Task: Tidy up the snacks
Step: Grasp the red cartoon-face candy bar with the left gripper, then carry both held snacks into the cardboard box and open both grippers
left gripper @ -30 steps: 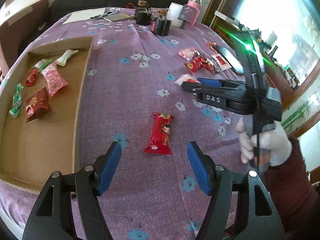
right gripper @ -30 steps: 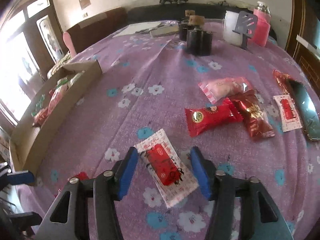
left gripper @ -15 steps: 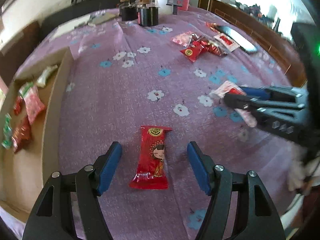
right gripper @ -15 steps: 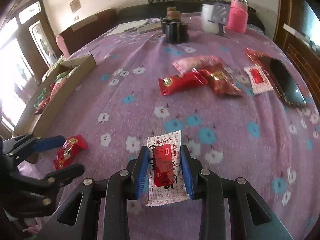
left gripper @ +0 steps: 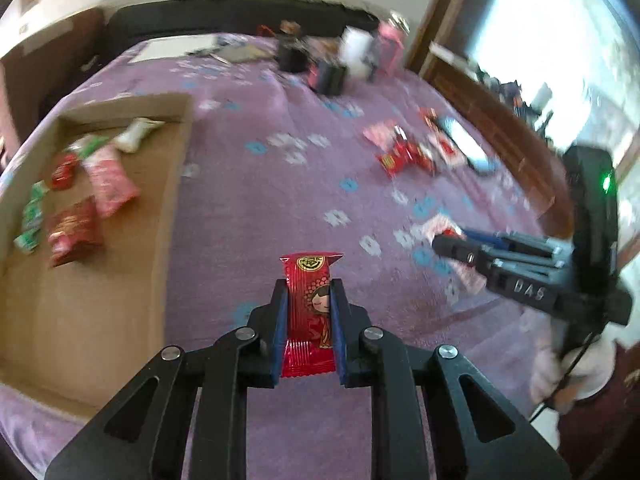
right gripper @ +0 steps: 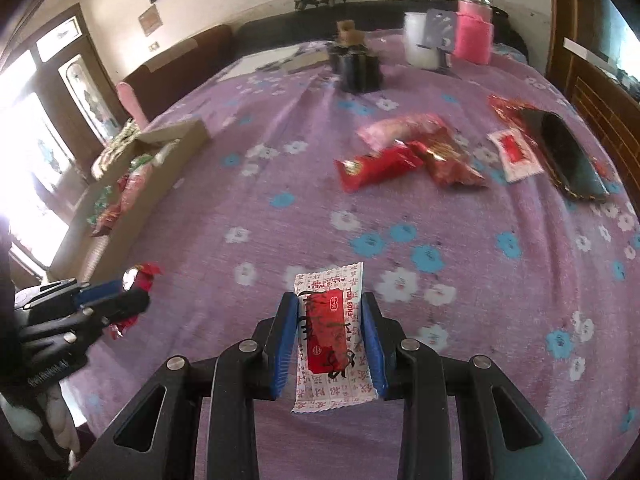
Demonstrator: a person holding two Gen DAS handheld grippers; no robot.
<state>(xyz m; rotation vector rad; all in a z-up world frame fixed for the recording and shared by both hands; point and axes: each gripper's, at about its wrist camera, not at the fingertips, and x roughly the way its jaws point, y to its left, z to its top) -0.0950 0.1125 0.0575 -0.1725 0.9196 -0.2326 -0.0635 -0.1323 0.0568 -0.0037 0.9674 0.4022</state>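
Note:
My left gripper (left gripper: 309, 292) is shut on a red snack packet with a cartoon girl (left gripper: 310, 312), held above the purple flowered cloth. My right gripper (right gripper: 330, 308) is shut on a white and red snack packet (right gripper: 330, 336). Each gripper shows in the other's view: the right one (left gripper: 456, 244) at the right, the left one (right gripper: 120, 300) at the lower left. A shallow cardboard box (left gripper: 100, 312) with several snacks in it lies at the left, and it also shows in the right wrist view (right gripper: 152, 188). More loose snacks (right gripper: 408, 156) lie further back on the cloth.
A dark phone (right gripper: 568, 160) lies at the right by a small white and red packet (right gripper: 516, 154). Black jars (right gripper: 358, 66), a white cup (right gripper: 418, 44) and a pink bottle (right gripper: 474, 32) stand at the far end. Wooden furniture (right gripper: 600, 92) borders the right side.
Both grippers closed on their packets: the left on the red cartoon packet, the right on the white and red one. Both packets are now lifted off the cloth.

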